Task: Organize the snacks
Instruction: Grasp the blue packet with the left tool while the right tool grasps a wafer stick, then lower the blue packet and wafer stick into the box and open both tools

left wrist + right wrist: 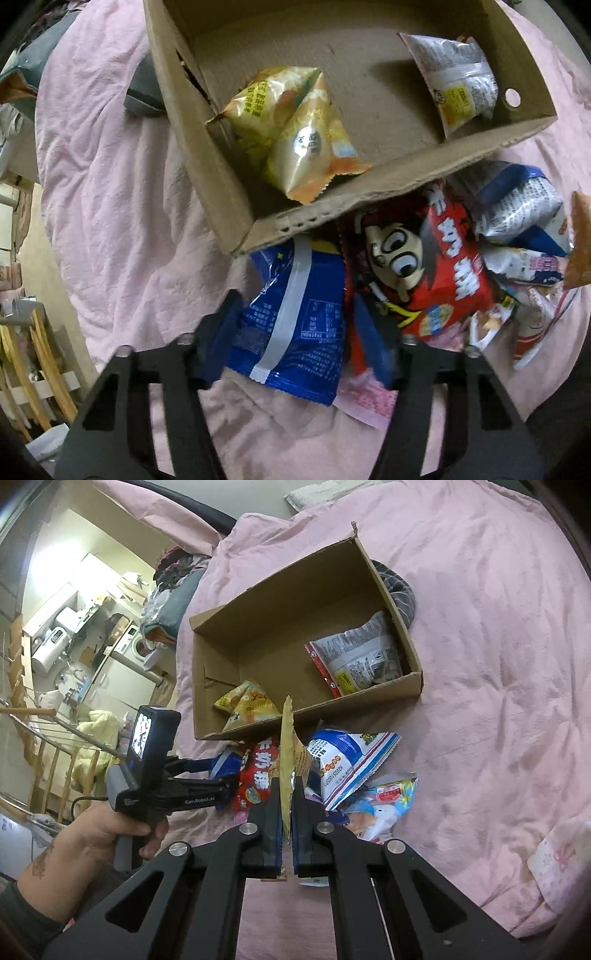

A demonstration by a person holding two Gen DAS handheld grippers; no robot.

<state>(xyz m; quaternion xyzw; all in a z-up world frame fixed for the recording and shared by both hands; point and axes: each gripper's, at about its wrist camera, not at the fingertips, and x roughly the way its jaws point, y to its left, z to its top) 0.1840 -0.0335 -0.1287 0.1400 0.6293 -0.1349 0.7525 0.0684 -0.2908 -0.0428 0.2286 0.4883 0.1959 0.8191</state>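
Observation:
An open cardboard box (369,192) (306,710) lies on a pink duvet and holds two yellow packets (295,129) (247,701) and a silver-white packet (458,81) (362,657). In front of the box is a pile of snacks. My left gripper (299,325) (229,775) points down into this pile. Its pads sit against both sides of a blue packet (295,325). A red cartoon-face packet (424,258) (255,771) lies just right of it. My right gripper (287,786) is shut on a tan packet (286,753) (580,240), held edge-on above the pile.
Blue-and-white packets (517,210) (347,760) and a pastel one (384,801) make up the rest of the pile. A grey cloth (144,92) (400,590) lies beside the box. The bed's left edge drops to a wooden stair railing (44,760). A hand (110,827) holds the left gripper.

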